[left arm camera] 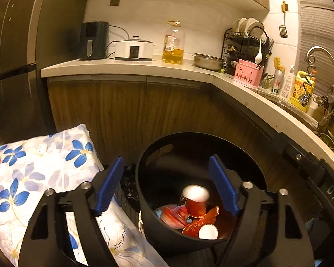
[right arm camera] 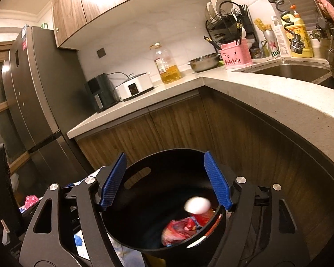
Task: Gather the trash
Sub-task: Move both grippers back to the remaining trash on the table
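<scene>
my right gripper (right arm camera: 164, 182) and left gripper (left arm camera: 167, 187) both gape wide and empty over the black bin (right arm camera: 144, 242), where a blurred red cup (left arm camera: 194, 201) looks mid-fall toward the trash (left arm camera: 189, 220) inside, so i judge it could bounce off the near rim and spill out.

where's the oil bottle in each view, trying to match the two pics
Left wrist: the oil bottle stands on the counter at upper centre, right of the white cooker.
Right wrist: the oil bottle sits upper centre, near the counter's corner, left of the steel bowl.
Shared landmark: the pink utensil basket, right of the bottle in both.
</scene>
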Tool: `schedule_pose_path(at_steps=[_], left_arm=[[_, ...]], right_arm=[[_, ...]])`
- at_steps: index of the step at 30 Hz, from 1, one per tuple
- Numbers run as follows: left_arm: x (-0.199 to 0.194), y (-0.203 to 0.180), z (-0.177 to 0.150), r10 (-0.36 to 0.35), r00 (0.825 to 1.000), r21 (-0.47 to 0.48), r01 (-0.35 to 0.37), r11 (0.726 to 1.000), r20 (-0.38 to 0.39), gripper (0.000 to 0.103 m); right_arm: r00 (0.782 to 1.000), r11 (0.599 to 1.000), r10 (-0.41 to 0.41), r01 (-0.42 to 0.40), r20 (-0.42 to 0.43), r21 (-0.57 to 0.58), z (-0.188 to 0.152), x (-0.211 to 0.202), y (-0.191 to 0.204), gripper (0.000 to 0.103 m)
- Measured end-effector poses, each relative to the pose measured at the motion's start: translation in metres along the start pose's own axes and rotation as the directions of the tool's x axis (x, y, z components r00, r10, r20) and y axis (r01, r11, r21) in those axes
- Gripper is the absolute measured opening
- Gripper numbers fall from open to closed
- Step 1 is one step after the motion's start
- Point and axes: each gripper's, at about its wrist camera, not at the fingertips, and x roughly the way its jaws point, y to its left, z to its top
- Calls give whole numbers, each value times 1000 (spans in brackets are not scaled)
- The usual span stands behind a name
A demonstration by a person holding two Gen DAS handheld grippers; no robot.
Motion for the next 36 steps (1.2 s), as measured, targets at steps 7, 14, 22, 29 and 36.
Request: schedule_pose_path(at_steps=[7,14,22,29,36], left_arm=[[-23,15,-9,74,997,-17,-73,997,21,89],[-57,37,-24,155,987,-40,-154,987,42,96],[-102,77,-47,289,956,-96,-282,954,58,97],[-142,123,-68,403,913,-159,-390,907,58,97],[-182,178,-89,512,858,-222,-492,842,38,97]], right_arm=[[1000,999,-9,9,4,-34,-6,-14,8,80],[1000,997,2,-1,13,-78,-20,-35,24,86],[999,996,32,-29,25,-86,-37,-59,45,89],[996,989,89,-88,2,-120,-60,-70,81,89],[982,971,179,-186,-60,-152,-90,-68,139,89]])
